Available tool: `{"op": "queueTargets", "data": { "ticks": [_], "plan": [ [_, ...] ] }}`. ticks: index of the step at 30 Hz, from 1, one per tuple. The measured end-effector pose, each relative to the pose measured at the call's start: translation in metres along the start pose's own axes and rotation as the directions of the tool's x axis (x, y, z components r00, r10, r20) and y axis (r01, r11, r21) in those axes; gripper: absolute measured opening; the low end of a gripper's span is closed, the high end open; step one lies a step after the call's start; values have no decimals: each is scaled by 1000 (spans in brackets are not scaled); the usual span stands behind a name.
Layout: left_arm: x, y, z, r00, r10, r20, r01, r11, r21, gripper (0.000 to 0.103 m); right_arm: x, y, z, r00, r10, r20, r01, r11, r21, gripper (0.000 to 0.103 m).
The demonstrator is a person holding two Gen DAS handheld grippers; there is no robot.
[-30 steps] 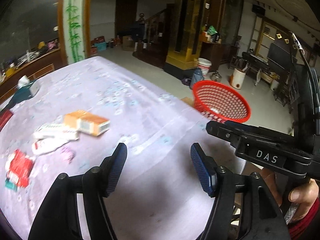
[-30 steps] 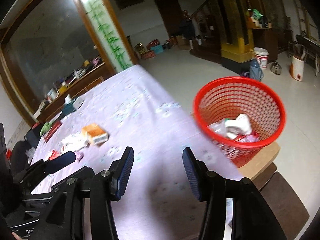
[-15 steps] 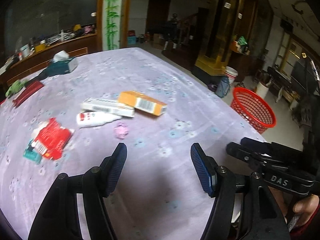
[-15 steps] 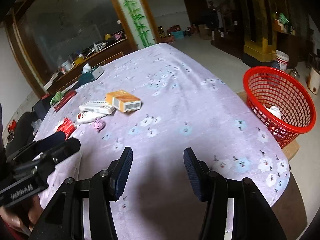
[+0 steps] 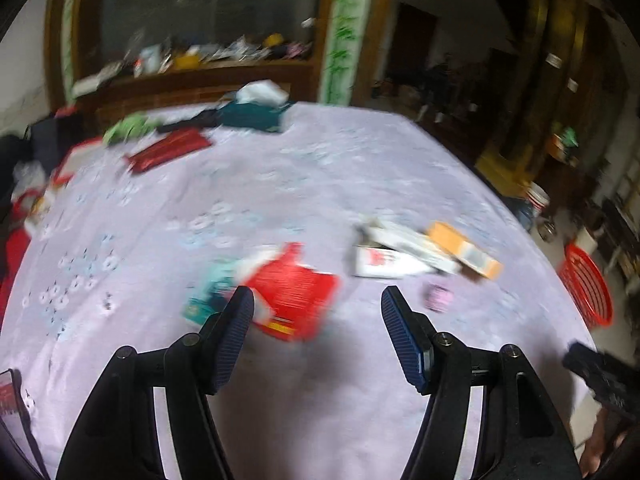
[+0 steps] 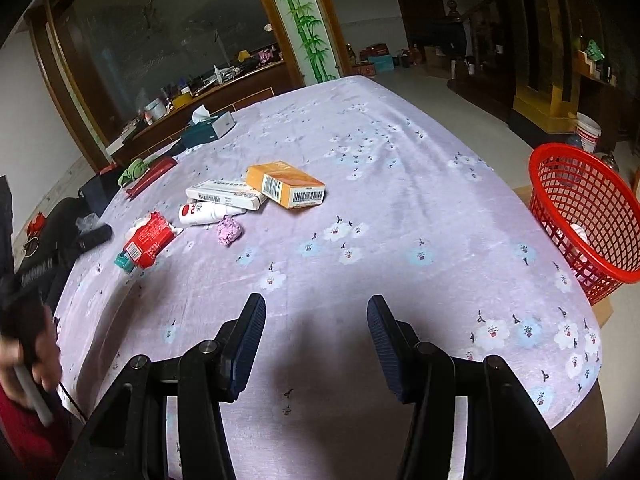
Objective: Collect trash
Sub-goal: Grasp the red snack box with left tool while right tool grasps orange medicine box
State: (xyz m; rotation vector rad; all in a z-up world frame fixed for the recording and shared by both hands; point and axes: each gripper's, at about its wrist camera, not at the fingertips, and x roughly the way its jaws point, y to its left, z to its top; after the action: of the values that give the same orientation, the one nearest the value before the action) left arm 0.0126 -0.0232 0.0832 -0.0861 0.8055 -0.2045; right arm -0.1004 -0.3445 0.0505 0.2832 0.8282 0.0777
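Left tongs [image 5: 318, 300] agape, red packet [image 5: 294, 294] just ahead — right tongs [image 6: 316, 308] agape, well short

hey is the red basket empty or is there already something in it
Not empty. Through the mesh of the red basket, a pale piece of trash shows near the bottom. How much more lies inside cannot be told from here.

Lilac flower-print tablecloth [image 6: 400, 200]; red mesh basket [image 6: 580, 208]; orange box [image 6: 286, 184]; red packet [image 6: 150, 238]
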Motion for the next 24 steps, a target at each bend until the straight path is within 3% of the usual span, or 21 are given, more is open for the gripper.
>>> {"op": "queueTargets", "data": {
  "ticks": [4,10,13,15,17,24],
  "plan": [
    [35,35,15,996,-33,-86,26,997,-75,65,4,1,-1,1000,11,-12,-11,1000,6,57],
    [74,37,22,989,-39,-146,30,998,-62,60,5,7,-2,1000,11,-14,-11,1000,-11,57],
    [88,32,19,983,-51,-177,43,998,-48,45,5,7,-1,1000,6,-16,-6,1000,-10,57],
    [93,28,15,980,-50,-194,43,998,-38,26,6,6,1,1000,2,-18,-2,1000,-8,57],
    [91,20,10,978,-64,-199,62,998,-12,15,7,6,3,1000,5,-19,-5,1000,-7,57],
    [72,-16,-10,967,-151,-207,172,981,86,11,11,9,15,999,21,-26,-21,1000,-10,57]
  ]
}}
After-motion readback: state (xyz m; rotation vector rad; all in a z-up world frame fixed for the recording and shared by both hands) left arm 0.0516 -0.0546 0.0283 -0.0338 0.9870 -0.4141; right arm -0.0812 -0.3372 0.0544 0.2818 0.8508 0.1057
